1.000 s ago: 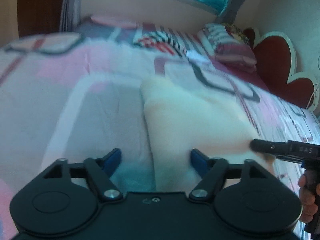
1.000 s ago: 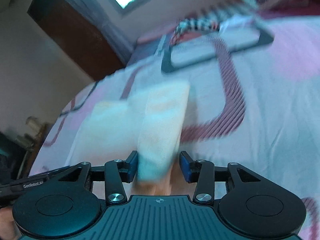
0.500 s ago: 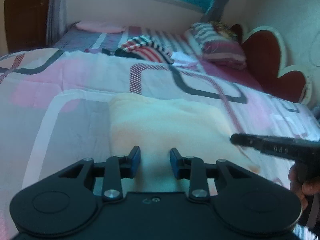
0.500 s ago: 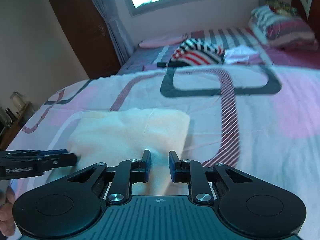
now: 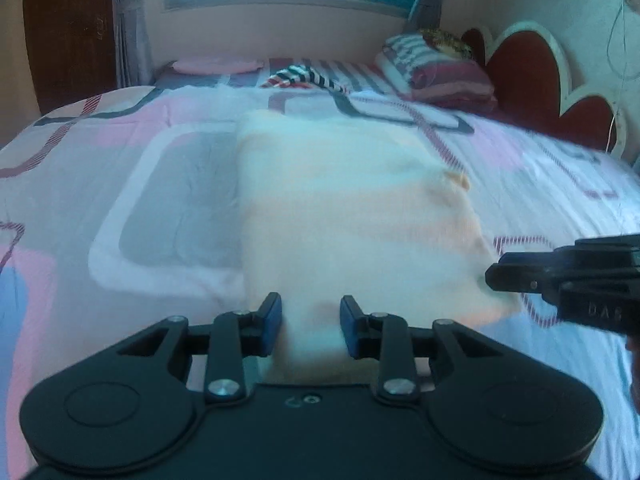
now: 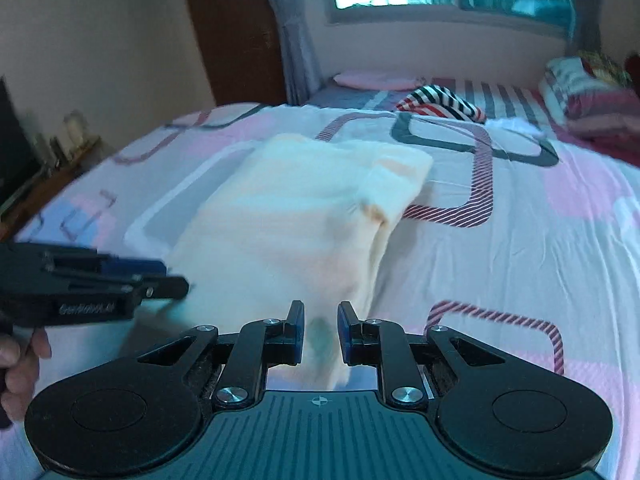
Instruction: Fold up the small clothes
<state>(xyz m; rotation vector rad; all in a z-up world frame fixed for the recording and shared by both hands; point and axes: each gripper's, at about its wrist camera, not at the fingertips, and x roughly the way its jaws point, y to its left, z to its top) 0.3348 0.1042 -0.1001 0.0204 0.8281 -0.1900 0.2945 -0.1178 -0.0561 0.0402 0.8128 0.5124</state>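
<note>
On the near part of the bed (image 5: pixel 132 200), over its pink, grey and white patterned sheet, lies a pale cream garment (image 5: pixel 352 216), folded into a rough rectangle with its long side running away from the cameras toward the far edge. The left gripper (image 5: pixel 310 326) sits at the garment's near edge, its blue-padded jaws apart with a strip of the cream cloth between them; whether the pads press the cloth cannot be told. The right gripper (image 6: pixel 320 330) is at the same near edge, further toward the right side of the bed, its jaws parted by a narrower gap, again with cloth lying between them. In each wrist view the other gripper shows from the side, close beside the garment. At the far edge of the bed are a striped garment (image 6: pixel 440 102), a pink pillow (image 5: pixel 218 65) and a stack of folded bedding (image 5: pixel 436 66) next to the red headboard (image 5: pixel 532 76).
</note>
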